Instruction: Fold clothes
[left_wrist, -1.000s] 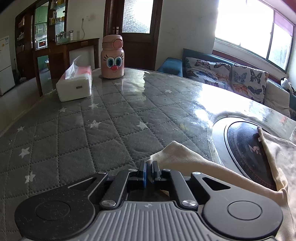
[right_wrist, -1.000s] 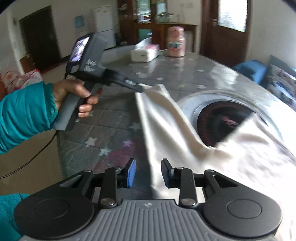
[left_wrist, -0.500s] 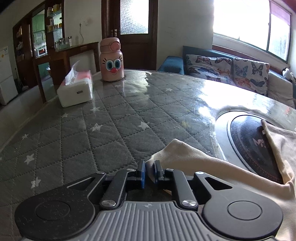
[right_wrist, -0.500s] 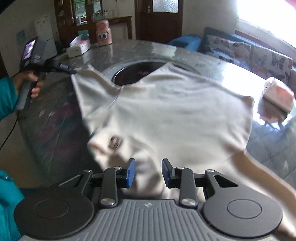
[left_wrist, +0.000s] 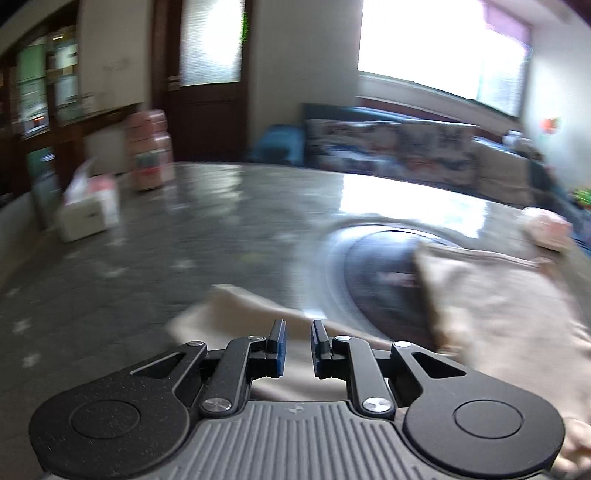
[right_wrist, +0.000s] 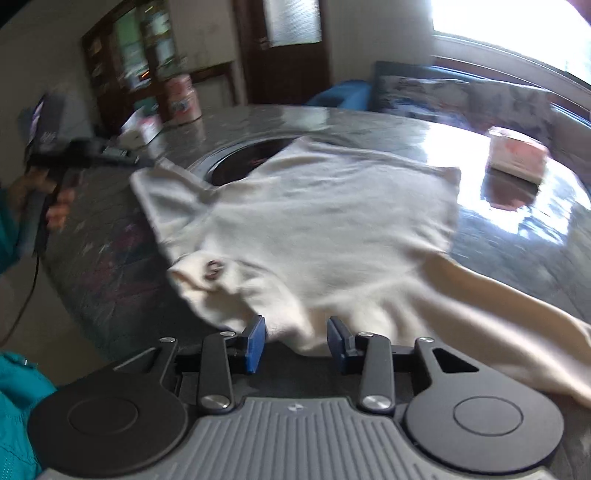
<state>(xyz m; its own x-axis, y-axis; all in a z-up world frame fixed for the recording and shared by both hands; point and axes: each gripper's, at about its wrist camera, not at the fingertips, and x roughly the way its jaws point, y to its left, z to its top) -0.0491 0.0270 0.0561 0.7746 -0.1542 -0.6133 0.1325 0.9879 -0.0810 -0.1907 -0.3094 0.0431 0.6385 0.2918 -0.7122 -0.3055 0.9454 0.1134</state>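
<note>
Right wrist view: cream shirt (right_wrist: 317, 221) spread on table (right_wrist: 517, 236), collar just ahead of parted right fingers (right_wrist: 255, 341); left fingers (left_wrist: 279, 347) apart over sleeve.

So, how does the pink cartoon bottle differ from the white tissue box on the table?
The pink cartoon bottle stands tall and rounded; the white tissue box lies low and squared. The bottle is pink all over; the box is white with a pink top and a tissue sticking up. Both stand at the far edge of the grey quilted table, close together.

Soft matt cloth shirt (right_wrist: 325, 221); glossy, seemingly glass-topped table (left_wrist: 258, 206).
</note>
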